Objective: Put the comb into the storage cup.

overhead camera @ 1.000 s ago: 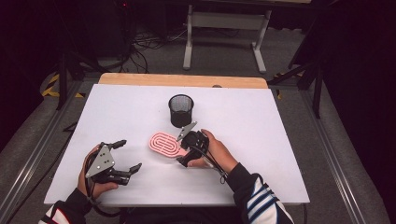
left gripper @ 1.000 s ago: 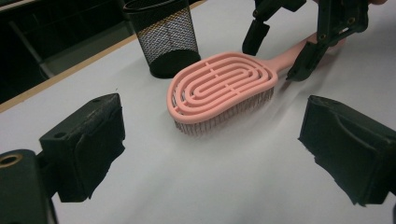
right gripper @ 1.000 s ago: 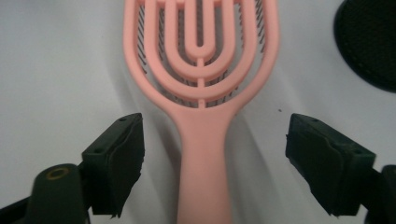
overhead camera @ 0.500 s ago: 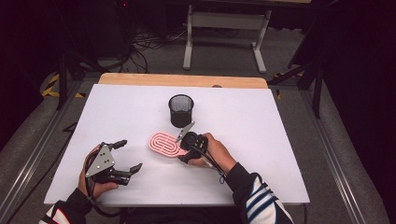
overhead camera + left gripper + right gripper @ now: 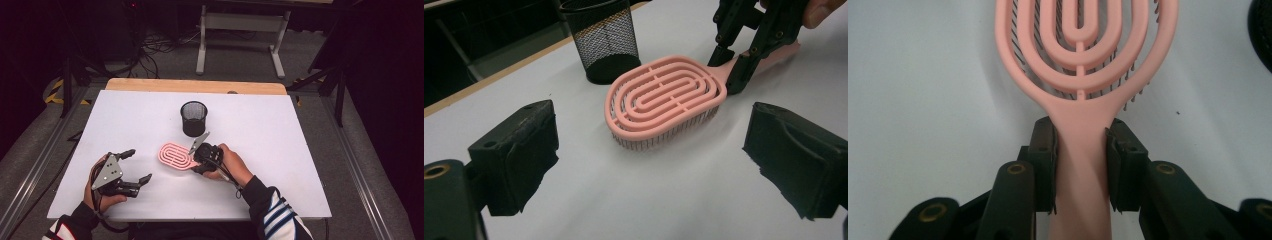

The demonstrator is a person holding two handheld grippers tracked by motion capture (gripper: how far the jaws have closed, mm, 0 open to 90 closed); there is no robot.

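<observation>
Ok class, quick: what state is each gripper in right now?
Left gripper: open, holding nothing.
Right gripper: jaws have just been closing, now shut on the handle of the pink hairbrush.

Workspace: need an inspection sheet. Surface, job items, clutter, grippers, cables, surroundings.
Surface: white tabletop, wooden strip at far edge.
Job's things: pink hairbrush lying bristles down; black mesh cup upright behind it, apart.
Clutter: nothing seen.
Grippers: right gripper has just been closing, pads against the hairbrush handle; left gripper open, holding nothing.
Cables: one trailing from right gripper along the sleeve; tangle on floor beyond table.
Surroundings: grey floor, metal stand legs, dark room.
</observation>
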